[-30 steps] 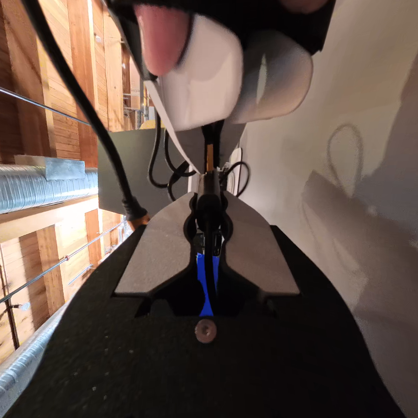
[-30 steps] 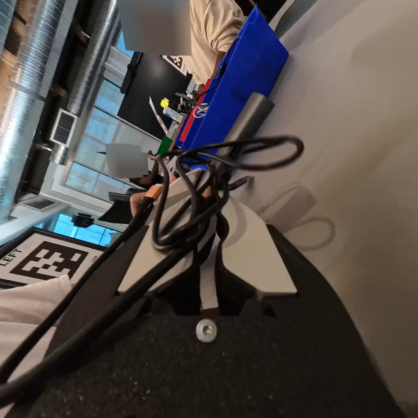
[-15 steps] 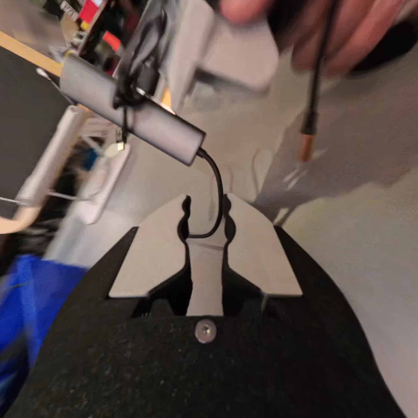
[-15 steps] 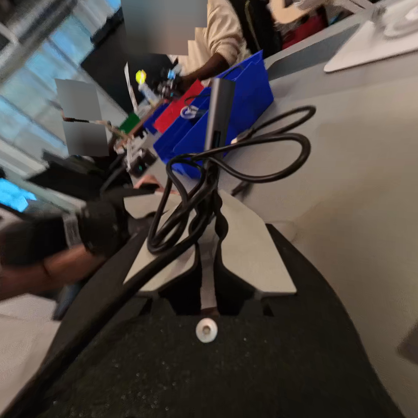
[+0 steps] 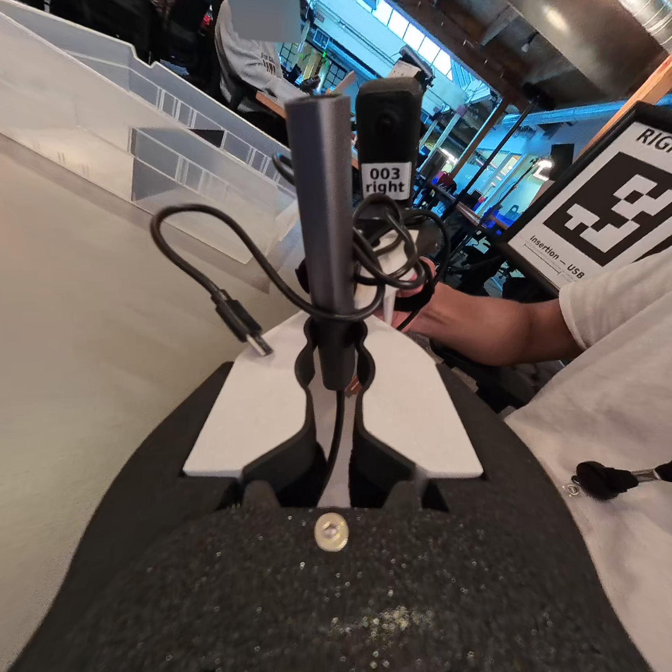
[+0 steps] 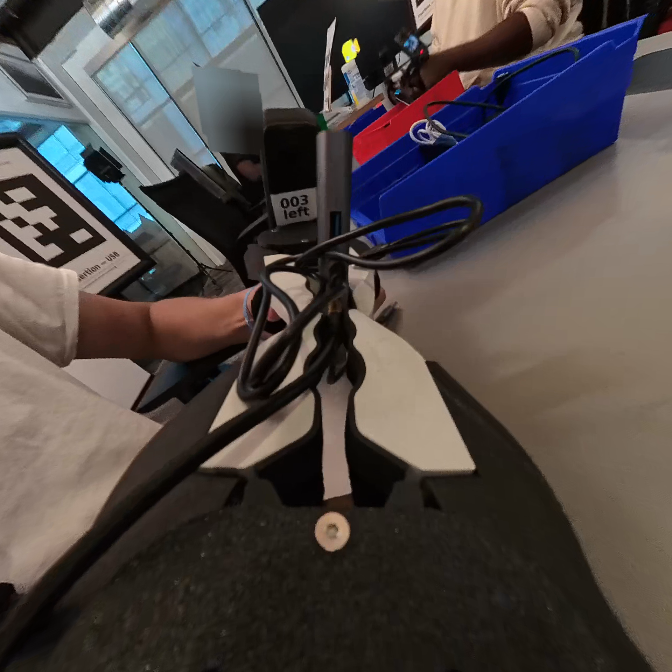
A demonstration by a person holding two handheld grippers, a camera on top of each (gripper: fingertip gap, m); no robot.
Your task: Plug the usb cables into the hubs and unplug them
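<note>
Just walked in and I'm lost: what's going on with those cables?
A person holds a claw in each hand, facing each other above the table. The left claw is shut on a grey hub, held upright. The right claw is shut on a bundle of black cable close beside the hub. One plug dangles free, so it is not plugged in.

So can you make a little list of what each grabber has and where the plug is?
left gripper: shut on the grey hub, held upright
right gripper: shut on a bundle of black cables
loose plug: hanging free on the hub's own cable, not plugged in
blue bin: on the grey table, behind the hub
</note>
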